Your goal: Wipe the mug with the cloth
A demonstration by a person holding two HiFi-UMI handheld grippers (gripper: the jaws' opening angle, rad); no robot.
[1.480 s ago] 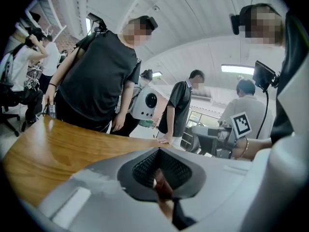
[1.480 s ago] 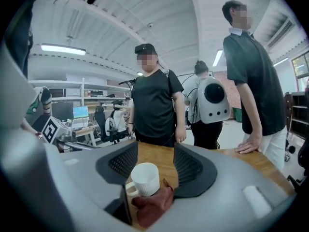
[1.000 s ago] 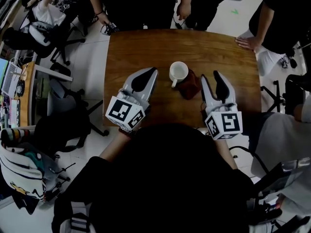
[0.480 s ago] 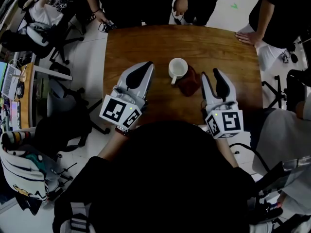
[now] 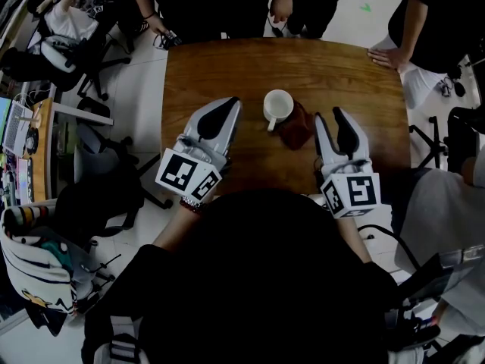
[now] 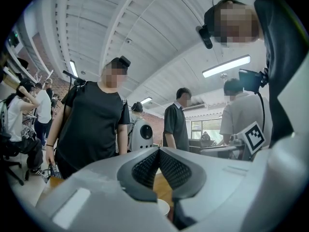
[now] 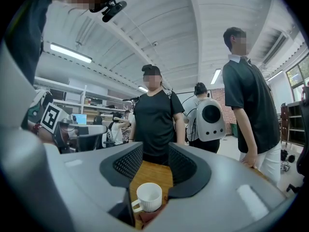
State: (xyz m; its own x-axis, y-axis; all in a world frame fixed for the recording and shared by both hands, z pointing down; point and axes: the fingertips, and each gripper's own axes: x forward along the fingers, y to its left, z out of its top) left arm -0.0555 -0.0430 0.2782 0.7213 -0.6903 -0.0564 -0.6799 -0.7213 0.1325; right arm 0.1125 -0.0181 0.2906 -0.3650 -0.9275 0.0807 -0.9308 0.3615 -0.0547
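A white mug stands upright on the wooden table, its handle toward me. It rests against a dark red cloth bunched at its right. My left gripper lies left of the mug, shut and empty. My right gripper sits just right of the cloth, its jaws open a little with nothing between them. The right gripper view looks between the jaws of the right gripper at the mug and the cloth. In the left gripper view the closed left gripper hides all but the rim of the mug.
Several people stand round the table's far side and right side. One hand rests on the far right corner. Office chairs and a desk with a screen stand to the left. The table's near edge is at my body.
The head view shifted slightly, so the table sits a bit higher in frame. The left gripper drew a little left. The right jaws look slightly narrower than a second ago.
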